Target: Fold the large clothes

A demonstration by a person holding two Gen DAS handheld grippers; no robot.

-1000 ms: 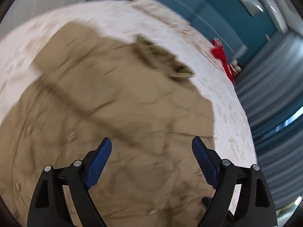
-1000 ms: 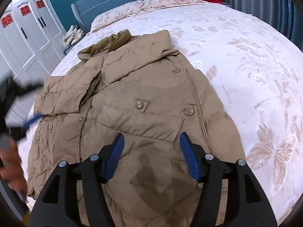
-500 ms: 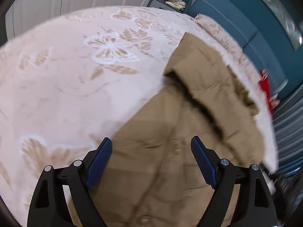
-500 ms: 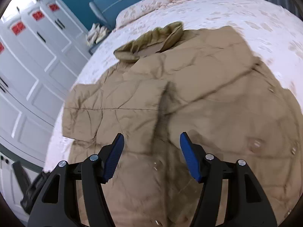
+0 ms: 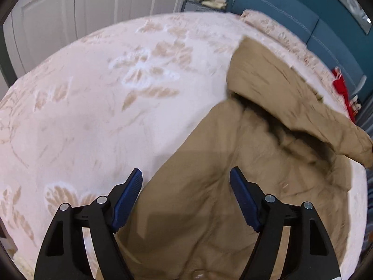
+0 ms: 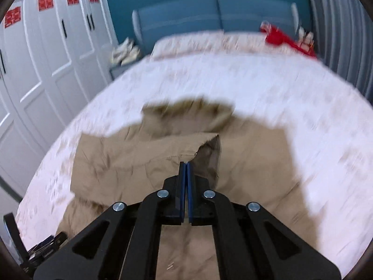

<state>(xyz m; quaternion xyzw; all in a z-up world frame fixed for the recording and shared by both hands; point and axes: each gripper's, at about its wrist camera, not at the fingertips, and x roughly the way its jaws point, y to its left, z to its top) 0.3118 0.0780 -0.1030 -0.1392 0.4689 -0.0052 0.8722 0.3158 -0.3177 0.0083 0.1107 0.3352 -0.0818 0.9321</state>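
1. the left gripper (image 5: 186, 175) is hovering over the near left edge of the tan coat (image 5: 233, 198), which is lying on the bed (image 5: 93, 116); that edge is running up between its two blue fingers (image 5: 242, 196), the left one over the bedspread and the right one over the fabric.
2. its jaws are standing wide and closing at this moment; the pads are not pressing on the cloth, so nothing is being gripped.
3. the right gripper (image 6: 185, 165) is clenched, its blue pads meeting flat with no gap; a lifted corner of the coat (image 6: 149, 154) is lying just past the tips, and whether a pinch of cloth is sitting between the pads cannot be told through the blur.
4. the coat is lying across the middle of the bed, collar (image 6: 186, 109) pointing toward the blue headboard (image 6: 209, 14).
5. it is looking padded and creased, with a sleeve (image 5: 291, 98) folded over the body and casting a dark shadow beneath it.
6. a button (image 5: 198, 274) is showing at the bottom of the left wrist view.
7. a red item (image 6: 284, 37) is sitting at the far corner of the bed by the pillows.
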